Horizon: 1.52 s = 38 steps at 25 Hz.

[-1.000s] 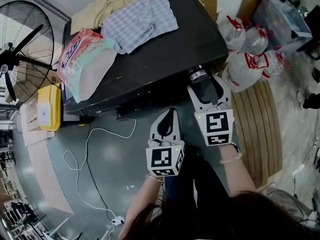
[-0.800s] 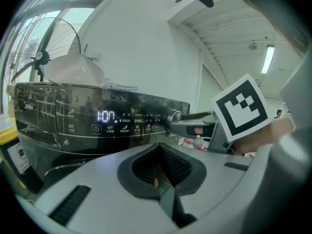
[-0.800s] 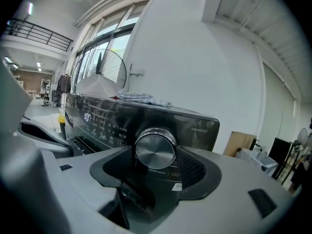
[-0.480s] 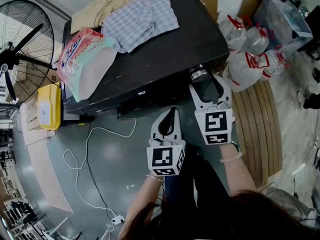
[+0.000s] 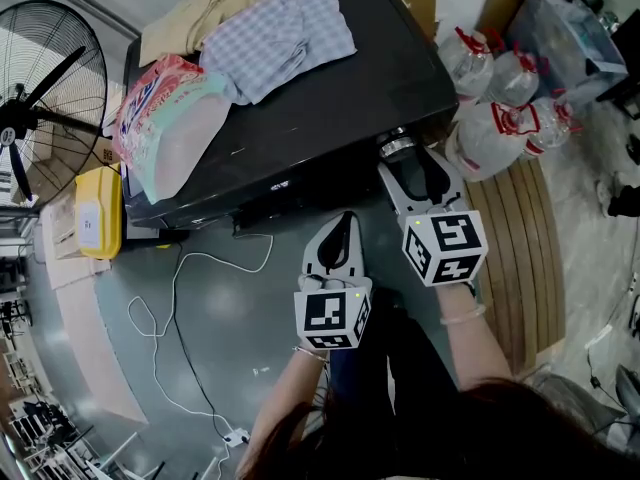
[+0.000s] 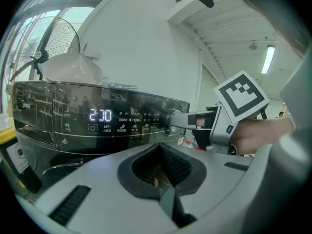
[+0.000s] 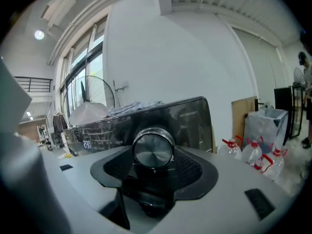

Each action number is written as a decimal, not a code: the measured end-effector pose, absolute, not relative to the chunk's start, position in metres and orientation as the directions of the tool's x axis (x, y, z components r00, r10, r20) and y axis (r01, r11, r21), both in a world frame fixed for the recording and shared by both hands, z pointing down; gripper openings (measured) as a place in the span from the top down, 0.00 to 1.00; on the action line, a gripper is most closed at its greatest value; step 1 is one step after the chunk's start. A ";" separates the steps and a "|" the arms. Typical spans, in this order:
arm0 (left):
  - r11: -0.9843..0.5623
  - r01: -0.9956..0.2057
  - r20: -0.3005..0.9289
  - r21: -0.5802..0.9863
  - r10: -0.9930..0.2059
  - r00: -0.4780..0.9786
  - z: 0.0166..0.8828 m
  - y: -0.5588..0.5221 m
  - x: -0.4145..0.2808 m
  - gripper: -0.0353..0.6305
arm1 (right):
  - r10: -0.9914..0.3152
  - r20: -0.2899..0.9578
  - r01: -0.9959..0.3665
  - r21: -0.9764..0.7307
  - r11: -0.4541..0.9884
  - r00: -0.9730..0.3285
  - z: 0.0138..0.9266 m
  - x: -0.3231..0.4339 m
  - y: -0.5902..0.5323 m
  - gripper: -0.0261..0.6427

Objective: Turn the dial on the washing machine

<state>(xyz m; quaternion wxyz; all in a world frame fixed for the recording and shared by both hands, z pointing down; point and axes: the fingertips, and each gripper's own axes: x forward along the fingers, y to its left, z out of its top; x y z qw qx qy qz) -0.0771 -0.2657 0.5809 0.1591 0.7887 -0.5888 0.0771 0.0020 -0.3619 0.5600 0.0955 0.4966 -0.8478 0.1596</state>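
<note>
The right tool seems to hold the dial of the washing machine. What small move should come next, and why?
Probably a small twist of the right tool about the axis of the dial, without pulling back. Its jaws are closed on both sides of the dial, so the grip looks ready. The display reads 2:30, which allows a check of the result.

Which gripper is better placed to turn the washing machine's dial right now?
Right. The right gripper has its jaws on both sides of the dial, gripping it. The left gripper is shut, empty and hangs short of the washing machine.
</note>
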 end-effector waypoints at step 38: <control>-0.128 -0.984 0.315 0.123 -0.935 0.161 0.530 -0.233 -0.104 0.92 | -0.777 0.330 -0.842 -0.137 0.522 -0.535 0.530 0.007 -0.313 0.71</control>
